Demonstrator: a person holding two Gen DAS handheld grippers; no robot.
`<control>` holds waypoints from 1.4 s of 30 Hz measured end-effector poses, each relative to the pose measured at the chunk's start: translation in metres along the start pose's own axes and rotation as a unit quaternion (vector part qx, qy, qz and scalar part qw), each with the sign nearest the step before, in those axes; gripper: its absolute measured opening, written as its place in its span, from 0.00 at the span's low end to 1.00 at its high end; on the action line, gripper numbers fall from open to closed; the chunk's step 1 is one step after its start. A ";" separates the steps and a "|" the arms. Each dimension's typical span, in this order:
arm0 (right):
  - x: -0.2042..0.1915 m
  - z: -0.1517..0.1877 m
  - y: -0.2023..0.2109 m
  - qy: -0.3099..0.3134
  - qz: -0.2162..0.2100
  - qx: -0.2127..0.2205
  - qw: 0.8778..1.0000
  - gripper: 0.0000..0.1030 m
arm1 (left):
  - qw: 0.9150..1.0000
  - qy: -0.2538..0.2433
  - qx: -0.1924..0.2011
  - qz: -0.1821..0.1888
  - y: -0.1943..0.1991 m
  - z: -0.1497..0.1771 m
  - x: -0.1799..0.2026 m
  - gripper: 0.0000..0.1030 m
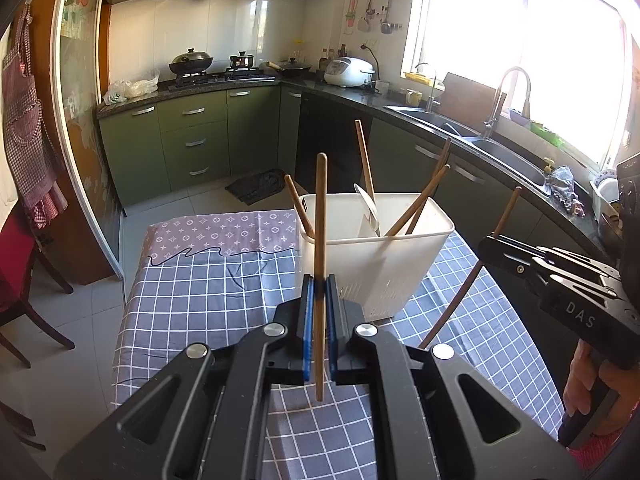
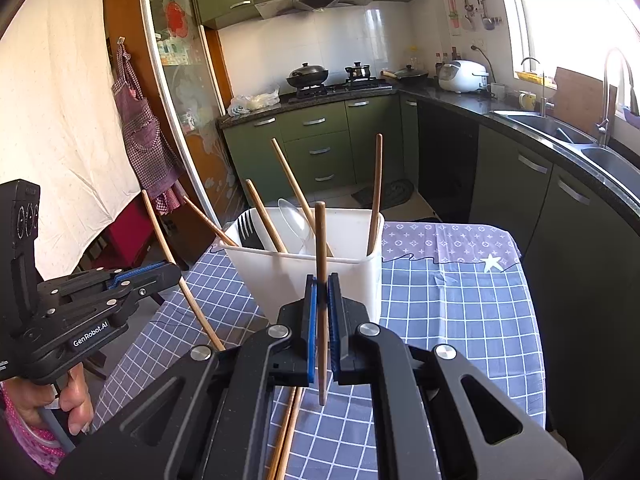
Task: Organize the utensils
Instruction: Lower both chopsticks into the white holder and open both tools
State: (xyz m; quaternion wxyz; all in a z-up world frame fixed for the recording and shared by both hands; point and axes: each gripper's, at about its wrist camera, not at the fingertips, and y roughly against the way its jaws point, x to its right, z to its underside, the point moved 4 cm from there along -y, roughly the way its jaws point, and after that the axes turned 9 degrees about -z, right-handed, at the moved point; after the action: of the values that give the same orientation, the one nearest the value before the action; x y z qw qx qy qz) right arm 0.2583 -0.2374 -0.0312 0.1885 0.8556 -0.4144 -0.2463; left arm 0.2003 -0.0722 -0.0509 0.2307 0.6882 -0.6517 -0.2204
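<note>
One chopstick [image 1: 320,240] is clamped upright in the left claw [image 1: 319,292], another chopstick [image 2: 321,280] in the right claw [image 2: 322,292], presumably for dropping end-first into the white holder [image 1: 376,256] at twelve o'clock on the tabletop [image 1: 200,300]; two more chopsticks [image 2: 286,432] seemingly lie at six o'clock.

Brown wooden chopsticks [image 1: 320,240] leaning in white slotted utensil basket [image 1: 376,256] — two more upright, clamped above checked cloth.
</note>
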 end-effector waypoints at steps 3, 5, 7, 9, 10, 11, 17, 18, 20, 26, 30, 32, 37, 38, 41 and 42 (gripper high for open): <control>-0.002 -0.005 0.005 0.004 0.000 0.003 1.000 0.06 | 1.000 -0.002 0.001 0.005 0.005 -0.003 0.001 0.06; -0.005 -0.011 0.010 0.006 -0.002 0.006 1.000 0.06 | 1.000 -0.004 0.002 0.009 0.010 -0.007 0.003 0.06; -0.009 -0.017 0.016 0.008 -0.004 0.009 1.000 0.06 | 1.000 -0.008 0.004 0.014 0.016 -0.012 0.006 0.06; -0.014 -0.025 0.025 0.013 -0.004 0.016 1.000 0.06 | 1.000 -0.011 0.011 0.020 0.025 -0.021 0.008 0.06; -0.016 -0.029 0.030 0.015 -0.005 0.020 1.000 0.06 | 1.000 -0.012 0.016 0.023 0.031 -0.026 0.009 0.06; -0.019 -0.034 0.035 0.016 -0.008 0.025 1.000 0.06 | 0.999 -0.014 0.021 0.026 0.037 -0.031 0.009 0.06; -0.033 -0.071 0.071 0.030 -0.016 0.065 0.997 0.06 | 0.997 -0.017 0.068 0.041 0.073 -0.073 0.016 0.06; -0.035 -0.078 0.077 0.032 -0.018 0.073 0.997 0.06 | 0.996 -0.016 0.075 0.043 0.079 -0.080 0.016 0.06; -0.039 -0.092 0.089 0.038 -0.019 0.087 0.995 0.06 | 0.995 -0.014 0.092 0.046 0.089 -0.096 0.017 0.06; -0.046 -0.135 0.106 0.053 -0.011 0.130 0.990 0.06 | 0.989 0.002 0.142 0.034 0.103 -0.137 0.020 0.06; -0.039 -0.155 0.094 0.053 0.001 0.137 0.989 0.06 | 0.989 0.011 0.149 0.019 0.088 -0.154 0.022 0.06; -0.032 -0.159 0.082 0.050 0.009 0.130 0.990 0.06 | 0.990 0.011 0.141 0.014 0.073 -0.155 0.023 0.06; -0.009 -0.147 0.037 0.029 0.012 0.096 0.995 0.06 | 0.995 0.015 0.102 0.005 0.028 -0.146 0.021 0.06; -0.005 -0.142 0.030 0.025 0.011 0.088 0.996 0.06 | 0.996 0.014 0.091 0.005 0.020 -0.142 0.021 0.06; 0.005 -0.129 0.008 0.016 0.013 0.066 0.998 0.06 | 0.998 0.005 0.066 -0.001 0.002 -0.129 0.022 0.06; 0.006 -0.125 0.002 0.015 0.014 0.060 0.998 0.06 | 0.998 0.002 0.058 -0.002 -0.002 -0.125 0.022 0.06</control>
State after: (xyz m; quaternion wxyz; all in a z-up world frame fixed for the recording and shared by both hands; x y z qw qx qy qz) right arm 0.3322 -0.2288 0.0689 0.1467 0.8632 -0.4370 -0.2058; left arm 0.2787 -0.0905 0.0474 0.1910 0.7024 -0.6614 -0.1809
